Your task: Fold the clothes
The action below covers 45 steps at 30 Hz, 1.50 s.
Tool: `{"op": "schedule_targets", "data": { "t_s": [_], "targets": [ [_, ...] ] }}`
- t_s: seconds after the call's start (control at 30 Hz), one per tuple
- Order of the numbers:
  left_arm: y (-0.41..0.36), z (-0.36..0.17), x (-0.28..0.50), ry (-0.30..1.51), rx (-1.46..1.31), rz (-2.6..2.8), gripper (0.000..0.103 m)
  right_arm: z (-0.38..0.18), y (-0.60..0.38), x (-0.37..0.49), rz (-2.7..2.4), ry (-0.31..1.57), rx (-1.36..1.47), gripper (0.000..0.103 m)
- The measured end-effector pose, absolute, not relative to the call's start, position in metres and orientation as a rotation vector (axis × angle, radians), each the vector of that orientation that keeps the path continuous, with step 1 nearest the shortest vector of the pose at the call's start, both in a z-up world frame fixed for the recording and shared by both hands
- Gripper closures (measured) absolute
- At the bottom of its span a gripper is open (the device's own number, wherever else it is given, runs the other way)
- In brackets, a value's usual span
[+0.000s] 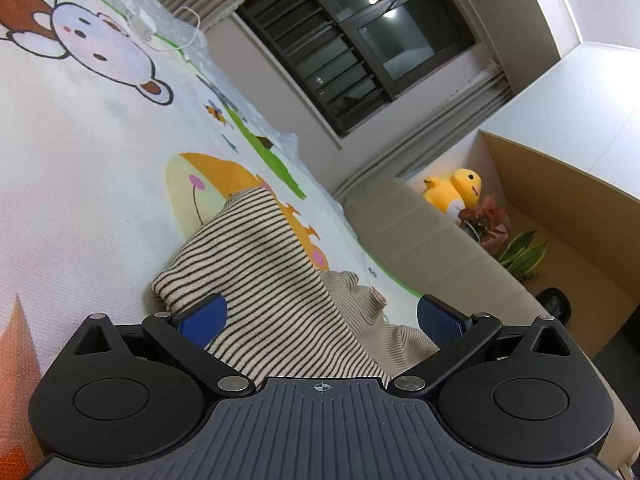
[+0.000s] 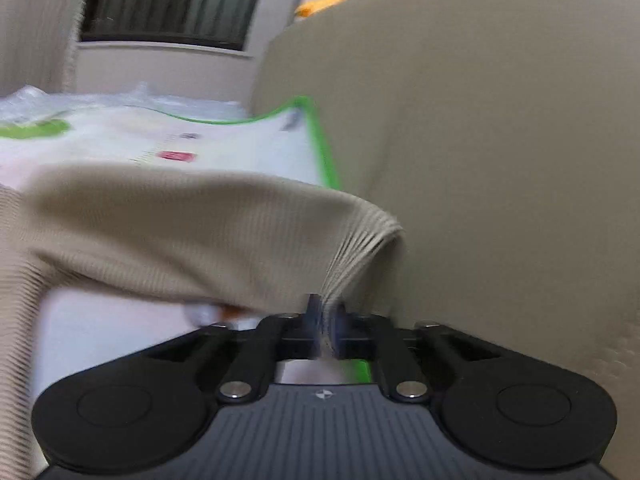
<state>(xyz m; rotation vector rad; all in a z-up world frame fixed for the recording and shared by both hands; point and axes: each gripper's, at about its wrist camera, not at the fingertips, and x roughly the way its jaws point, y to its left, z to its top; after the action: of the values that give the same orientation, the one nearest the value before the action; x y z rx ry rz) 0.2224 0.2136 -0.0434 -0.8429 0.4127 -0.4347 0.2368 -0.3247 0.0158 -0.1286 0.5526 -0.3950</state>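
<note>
left wrist: left gripper [image 1: 320, 318] spread wide, holding nothing, over striped sweater [image 1: 256, 276] heaped on cartoon play mat [image 1: 80, 160]; beige sofa [image 1: 420, 240] beside mat, yellow plush [image 1: 456, 192] behind | right wrist: right gripper [image 2: 326, 320] clamped on sweater's beige ribbed edge [image 2: 360, 248], cloth lifted off mat, view blurred

Colour rundown: the top [image 1: 256, 264] is cream with thin dark stripes, and its other part [image 2: 180, 232] is plain ribbed beige. The mat [image 1: 80, 152] is white with a green edge, cartoon bear in brown and white, plus an orange and yellow critter with pink cheeks. Both claws are black with blue pads [image 1: 202, 318]. Sofa [image 2: 480, 140] is beige, plush duck [image 1: 456, 190] yellow-orange, window frame [image 1: 344, 44] dark brown.
</note>
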Motion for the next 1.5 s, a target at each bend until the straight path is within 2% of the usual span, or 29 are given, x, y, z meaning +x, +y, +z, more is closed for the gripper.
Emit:
{"op": "schedule_targets", "data": {
  "t_s": [0.3,0.6,0.87,0.9,0.97,1.0,1.13,1.33,1.5],
  "targets": [
    [0.215,-0.044,0.224,0.409,-0.852,-0.438,0.000,0.110,-0.188,0.268,0.072,0.375,-0.145,0.099],
    [0.219,-0.047,0.224,0.399,-0.875,-0.447,0.000,0.136,-0.096,0.293,0.356,0.406,-0.098,0.099],
    [0.221,-0.048,0.224,0.387,-0.899,-0.454,0.000,0.120,-0.045,0.309,0.460,0.451,-0.096,0.097],
    [0.221,-0.049,0.224,0.386,-0.901,-0.454,0.000,0.117,-0.042,0.309,0.465,0.458,-0.095,0.094],
    [0.221,-0.049,0.225,0.385,-0.904,-0.456,0.000,0.116,-0.045,0.303,0.453,0.464,-0.081,0.071],
    [0.222,-0.049,0.225,0.385,-0.905,-0.456,0.000,0.116,-0.049,0.299,0.447,0.468,-0.071,0.068],
    [0.222,-0.049,0.225,0.383,-0.909,-0.457,0.000,0.101,-0.066,0.277,0.434,0.572,0.016,0.067],
    [0.227,-0.050,0.222,0.348,-0.943,-0.465,0.000,0.043,-0.067,0.239,0.485,0.781,0.227,0.066],
    [0.235,-0.049,0.215,0.285,-0.966,-0.393,0.000,0.011,-0.024,0.241,0.480,0.841,0.157,0.066]
  ]
}}
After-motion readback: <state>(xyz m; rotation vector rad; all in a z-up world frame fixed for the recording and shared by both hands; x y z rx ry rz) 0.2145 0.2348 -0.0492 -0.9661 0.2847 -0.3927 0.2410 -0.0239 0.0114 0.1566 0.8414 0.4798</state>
